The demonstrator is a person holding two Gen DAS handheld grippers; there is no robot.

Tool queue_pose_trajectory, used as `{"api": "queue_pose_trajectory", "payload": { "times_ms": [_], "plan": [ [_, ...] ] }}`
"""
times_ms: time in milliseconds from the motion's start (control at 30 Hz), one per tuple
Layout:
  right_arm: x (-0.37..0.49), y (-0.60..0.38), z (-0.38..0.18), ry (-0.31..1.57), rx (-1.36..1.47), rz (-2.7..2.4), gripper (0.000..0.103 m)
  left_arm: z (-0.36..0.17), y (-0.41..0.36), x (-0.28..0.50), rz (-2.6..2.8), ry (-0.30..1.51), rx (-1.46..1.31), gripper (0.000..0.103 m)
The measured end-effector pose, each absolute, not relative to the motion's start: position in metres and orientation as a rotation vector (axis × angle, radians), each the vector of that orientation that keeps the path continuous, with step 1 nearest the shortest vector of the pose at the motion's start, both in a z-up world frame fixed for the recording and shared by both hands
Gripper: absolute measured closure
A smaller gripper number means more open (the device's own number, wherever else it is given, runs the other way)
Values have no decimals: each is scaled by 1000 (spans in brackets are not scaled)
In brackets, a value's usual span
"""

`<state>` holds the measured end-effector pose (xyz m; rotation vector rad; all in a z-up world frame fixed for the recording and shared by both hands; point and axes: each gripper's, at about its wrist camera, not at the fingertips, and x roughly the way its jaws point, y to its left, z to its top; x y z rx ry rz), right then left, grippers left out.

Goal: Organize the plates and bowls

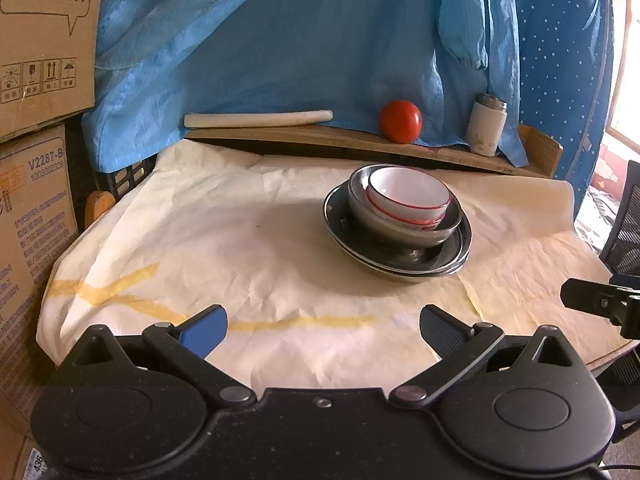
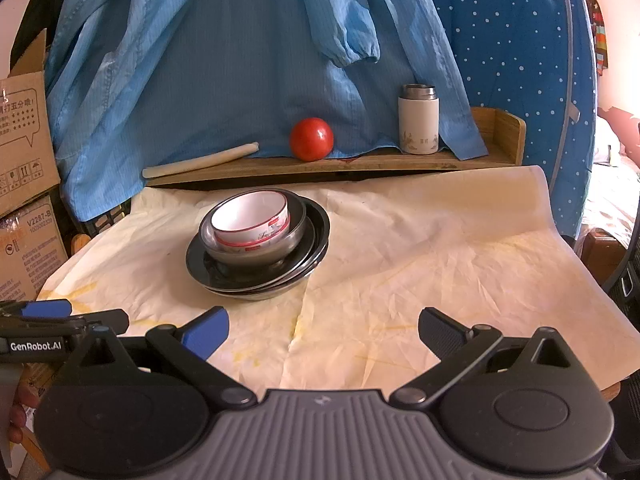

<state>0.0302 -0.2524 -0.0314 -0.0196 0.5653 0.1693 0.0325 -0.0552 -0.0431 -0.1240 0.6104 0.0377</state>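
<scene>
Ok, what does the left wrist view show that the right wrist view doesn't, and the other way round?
Only the left wrist view: the open left gripper from behind, and the right gripper's finger tip at the right edge.
Only the right wrist view: the open right gripper, the printing on the white bowl, and a hand at lower left.
Both: the white bowl nested in a steel bowl on stacked steel plates, the tomato and flask behind.

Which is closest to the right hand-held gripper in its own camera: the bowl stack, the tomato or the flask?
From the right hand-held gripper:
1. Bowl stack, on the table, slightly left.
2. Tomato, on the back shelf, centre.
3. Flask, same shelf, right; too close to the tomato to rank firmly.
</scene>
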Motion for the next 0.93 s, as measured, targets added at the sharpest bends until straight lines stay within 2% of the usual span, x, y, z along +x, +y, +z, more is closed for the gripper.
{"api": "queue_pose_trajectory", "payload": {
  "times_ms": [933],
  "plan": [
    [43, -254, -36, 594, -19, 171, 0, -39, -64, 38, 26, 582, -133, 1]
  ]
}}
